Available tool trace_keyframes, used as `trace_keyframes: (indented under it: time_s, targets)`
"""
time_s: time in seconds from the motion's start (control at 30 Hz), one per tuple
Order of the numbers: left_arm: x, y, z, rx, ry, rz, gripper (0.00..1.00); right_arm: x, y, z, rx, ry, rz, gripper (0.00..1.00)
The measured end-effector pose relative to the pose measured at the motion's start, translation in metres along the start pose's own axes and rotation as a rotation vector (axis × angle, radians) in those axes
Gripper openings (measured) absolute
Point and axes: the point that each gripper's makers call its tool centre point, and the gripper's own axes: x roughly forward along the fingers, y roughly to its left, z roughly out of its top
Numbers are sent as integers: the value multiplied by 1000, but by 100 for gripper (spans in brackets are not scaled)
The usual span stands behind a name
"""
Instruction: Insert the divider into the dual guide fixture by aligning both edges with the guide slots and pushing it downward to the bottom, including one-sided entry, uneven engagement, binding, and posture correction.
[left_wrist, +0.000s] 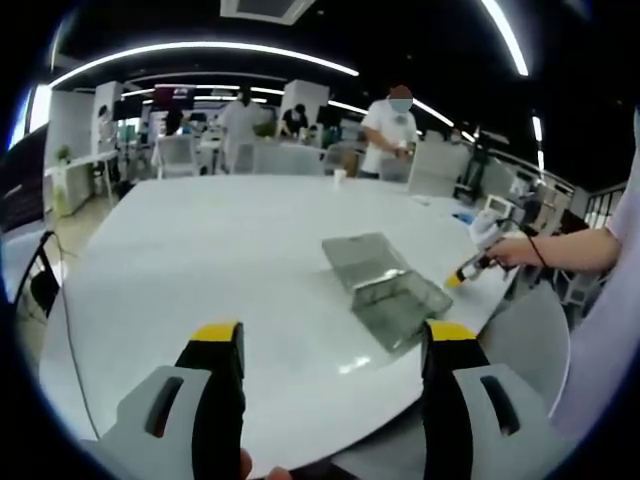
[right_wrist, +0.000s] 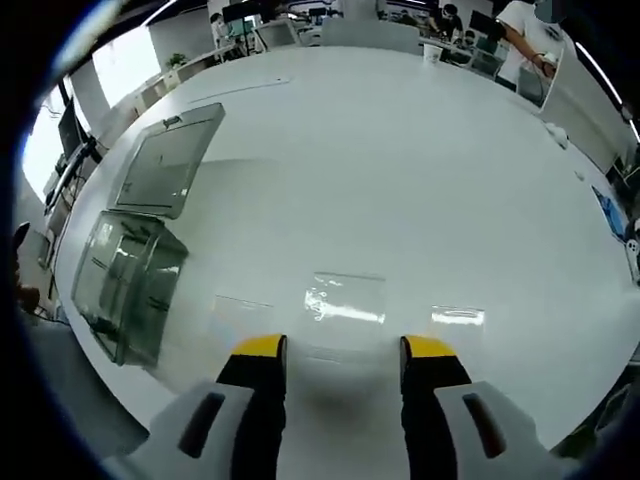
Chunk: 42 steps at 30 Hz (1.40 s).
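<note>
One white surface (right_wrist: 420, 160) carries one clear open-lidded box (right_wrist: 130, 280) at nine o'clock and one flat clear sheet (right_wrist: 345, 297), perhaps the divider. Two grippers appear, left (left_wrist: 332, 345) and right (right_wrist: 343, 358); one paper cup (left_wrist: 339, 177) stands at twelve o'clock.

Glossy white table (right_wrist: 400, 180), clear plastic fixture (right_wrist: 130, 280)

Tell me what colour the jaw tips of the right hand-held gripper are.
Yellow tips on black jaws of the right hand-held gripper, best seen in the right gripper view.
</note>
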Motion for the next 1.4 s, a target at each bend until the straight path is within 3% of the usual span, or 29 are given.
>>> trace_keyframes:
  time_s: [0.37, 0.53, 0.97, 1.4]
  targets:
    - [2, -3, 2, 3, -4, -9, 70, 0, 1, 0, -1, 27, -1, 39]
    - [2, -2, 3, 5, -4, -8, 70, 0, 1, 1, 0, 31, -4, 30]
    - [5, -4, 8, 18, 0, -13, 69, 0, 2, 1, 15, 65, -8, 30]
    - [7, -6, 9, 21, -1, -19, 69, -3, 3, 2, 49, 54, 4, 29]
